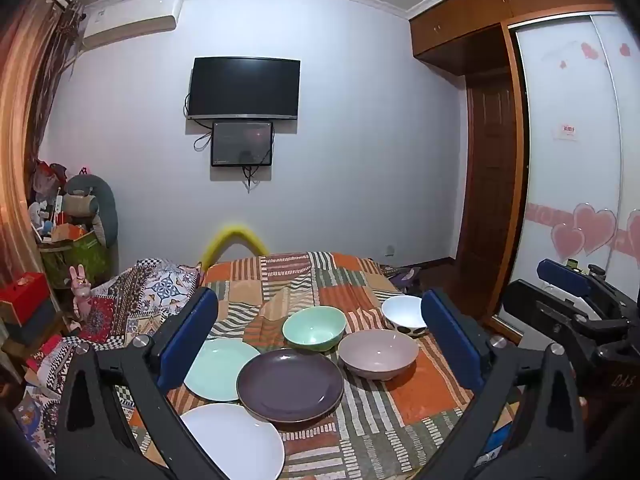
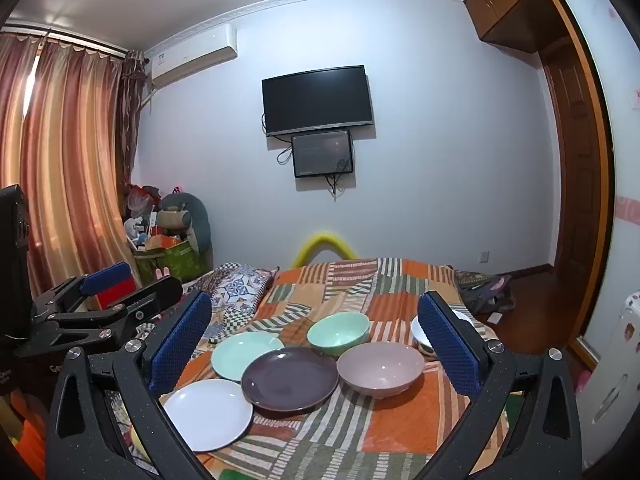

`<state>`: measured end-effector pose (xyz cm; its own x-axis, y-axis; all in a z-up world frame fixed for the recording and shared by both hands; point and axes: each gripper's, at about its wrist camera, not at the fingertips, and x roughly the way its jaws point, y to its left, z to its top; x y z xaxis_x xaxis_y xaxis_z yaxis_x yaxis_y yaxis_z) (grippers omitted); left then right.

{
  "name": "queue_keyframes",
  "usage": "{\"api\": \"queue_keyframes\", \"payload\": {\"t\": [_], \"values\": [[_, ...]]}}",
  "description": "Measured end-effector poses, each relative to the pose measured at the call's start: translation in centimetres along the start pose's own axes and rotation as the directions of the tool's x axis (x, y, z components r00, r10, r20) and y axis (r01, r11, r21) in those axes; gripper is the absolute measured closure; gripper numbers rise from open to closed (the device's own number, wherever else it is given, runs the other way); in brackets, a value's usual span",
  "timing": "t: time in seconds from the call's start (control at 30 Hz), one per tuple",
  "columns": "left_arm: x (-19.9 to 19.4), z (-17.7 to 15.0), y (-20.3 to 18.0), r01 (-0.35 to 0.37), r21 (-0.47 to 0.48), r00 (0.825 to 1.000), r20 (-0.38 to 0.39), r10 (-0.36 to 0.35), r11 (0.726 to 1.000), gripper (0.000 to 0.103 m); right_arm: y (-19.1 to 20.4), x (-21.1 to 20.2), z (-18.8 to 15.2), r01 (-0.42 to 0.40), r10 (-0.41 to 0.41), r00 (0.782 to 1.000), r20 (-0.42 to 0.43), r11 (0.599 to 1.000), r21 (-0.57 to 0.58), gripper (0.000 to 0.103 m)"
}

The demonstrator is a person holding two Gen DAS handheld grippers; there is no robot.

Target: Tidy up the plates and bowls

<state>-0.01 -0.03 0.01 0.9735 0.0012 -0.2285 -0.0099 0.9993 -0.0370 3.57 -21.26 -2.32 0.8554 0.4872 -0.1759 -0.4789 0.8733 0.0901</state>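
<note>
A home bedroom: quilted bed [image 1: 352, 280], wall television [image 1: 244, 88], wardrobe [image 1: 572, 160], curtains [image 2: 60, 160].

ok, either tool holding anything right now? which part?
Nothing held. The left tool and right tool are both open and empty, above the plates and bowls on the patterned cloth.

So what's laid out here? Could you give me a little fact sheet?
surface: patchwork cloth
plates: white plate, mint plate, dark purple plate
overlap: purple plate's rim lies over the mint and white plates
bowls: mint bowl, mauve bowl, white spotted bowl
left tongs: open, empty
right tongs: open, empty
</note>
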Motion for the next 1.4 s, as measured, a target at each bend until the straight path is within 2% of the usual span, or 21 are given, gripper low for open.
{"api": "queue_keyframes", "payload": {"t": [0.17,0.37,0.43,0.67,1.4], "values": [[0.4,0.2,0.4,0.011,-0.018,1.0,-0.003,-0.011,1.0,0.0,0.1,0.0,0.1,0.0,0.0,1.0,0.003,1.0,0.001,0.0],[0.1,2.3,2.0,0.012,-0.031,1.0,0.004,-0.012,0.999,0.0,-0.2,-0.2,-0.1,0.001,-0.001,1.0,0.01,1.0,0.002,0.0],[-0.1,0.9,0.5,0.008,-0.007,1.0,0.009,-0.008,1.0,0.0,-0.3,-0.3,0.1,0.0,0.0,1.0,0.01,1.0,0.003,0.0],[0.3,0.1,0.2,-0.002,0.003,1.0,0.008,0.002,1.0,0.0,0.1,-0.2,0.2,-0.002,0.002,1.0,0.003,1.0,0.003,0.0],[0.5,0.1,0.5,0.013,-0.008,1.0,-0.007,-0.013,1.0,0.0,0.1,0.2,-0.1,-0.005,0.006,1.0,-0.01,1.0,0.01,0.0]]}}
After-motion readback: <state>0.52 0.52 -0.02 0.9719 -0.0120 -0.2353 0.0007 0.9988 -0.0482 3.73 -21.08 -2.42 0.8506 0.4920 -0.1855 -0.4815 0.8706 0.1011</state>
